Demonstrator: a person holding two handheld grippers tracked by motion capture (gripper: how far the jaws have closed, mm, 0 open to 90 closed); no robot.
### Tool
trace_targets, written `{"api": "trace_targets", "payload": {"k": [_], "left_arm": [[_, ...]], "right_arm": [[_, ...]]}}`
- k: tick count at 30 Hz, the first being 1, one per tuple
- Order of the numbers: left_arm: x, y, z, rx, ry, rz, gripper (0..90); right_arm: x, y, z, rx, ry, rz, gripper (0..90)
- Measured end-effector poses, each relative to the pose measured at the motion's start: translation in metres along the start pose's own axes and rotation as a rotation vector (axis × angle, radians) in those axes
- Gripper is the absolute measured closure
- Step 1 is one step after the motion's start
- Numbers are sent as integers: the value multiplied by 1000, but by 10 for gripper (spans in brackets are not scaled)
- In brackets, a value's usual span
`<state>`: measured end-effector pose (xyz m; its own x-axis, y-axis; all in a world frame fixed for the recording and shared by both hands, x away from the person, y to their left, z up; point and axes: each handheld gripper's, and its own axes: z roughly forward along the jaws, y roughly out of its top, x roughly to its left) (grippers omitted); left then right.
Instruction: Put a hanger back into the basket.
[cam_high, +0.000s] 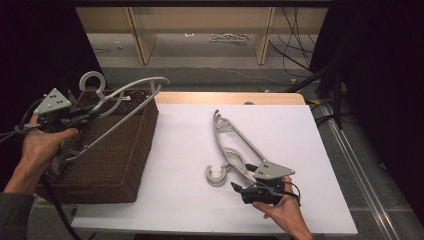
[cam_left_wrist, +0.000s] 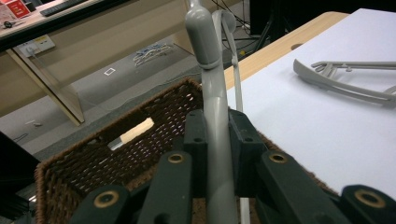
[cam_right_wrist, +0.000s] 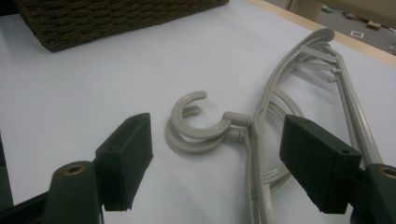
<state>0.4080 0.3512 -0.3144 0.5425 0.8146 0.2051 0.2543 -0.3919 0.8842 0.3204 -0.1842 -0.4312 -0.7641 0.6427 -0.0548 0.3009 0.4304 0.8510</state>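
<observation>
Left gripper, jaws clamped on a grey hanger over the wicker basket, should lower it flat before releasing; right gripper jaws wide beside stacked hangers on the worktop

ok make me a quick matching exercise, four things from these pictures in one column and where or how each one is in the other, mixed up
Things
1. left gripper
2. right gripper
3. wicker basket
4. stacked hangers

Place or state
A. lying flat on the white table top
B. shut on a grey hanger held over the basket
C. standing at the table's left edge
D. open, jaws either side of the hangers on the table

Pairs: 1-B, 2-D, 3-C, 4-A
</observation>
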Motion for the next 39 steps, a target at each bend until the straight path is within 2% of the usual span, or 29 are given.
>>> {"api": "trace_targets", "payload": {"k": [5, 7, 9, 11, 14, 26, 28, 29, 32, 34, 35, 39], "left_arm": [[10, -10, -1, 12, 18, 10, 794], [17, -17, -4, 32, 57, 16, 794], [19, -19, -5, 31, 59, 2, 794], [24, -24, -6, 39, 65, 5, 795], [30, -34, -7, 65, 74, -1, 794], [34, -53, -11, 70, 53, -19, 794], [36, -54, -11, 94, 61, -12, 794], [37, -56, -9, 124, 55, -6, 794], [36, -58, -3, 150, 54, -13, 795], [37, -61, 4, 218, 49, 23, 794], [37, -63, 10, 269, 38, 55, 794], [35, -70, 24, 315, 22, 54, 794]], "right_arm": [[1, 0, 1, 5, 3, -6, 265], [1, 0, 1, 3, 3, -7, 265], [1, 0, 1, 8, 4, -7, 265], [1, 0, 1, 10, 2, -6, 265], [1, 0, 1, 12, 4, -5, 265], [1, -1, 3, 15, 2, -12, 265], [1, -1, 3, 16, 2, -9, 265], [1, -1, 3, 19, 6, -11, 265], [2, -2, 4, 25, 9, -11, 265], [2, -1, 4, 21, 8, -11, 265], [2, -2, 4, 22, 10, -14, 265], [2, -2, 5, 24, 9, -13, 265]]}}
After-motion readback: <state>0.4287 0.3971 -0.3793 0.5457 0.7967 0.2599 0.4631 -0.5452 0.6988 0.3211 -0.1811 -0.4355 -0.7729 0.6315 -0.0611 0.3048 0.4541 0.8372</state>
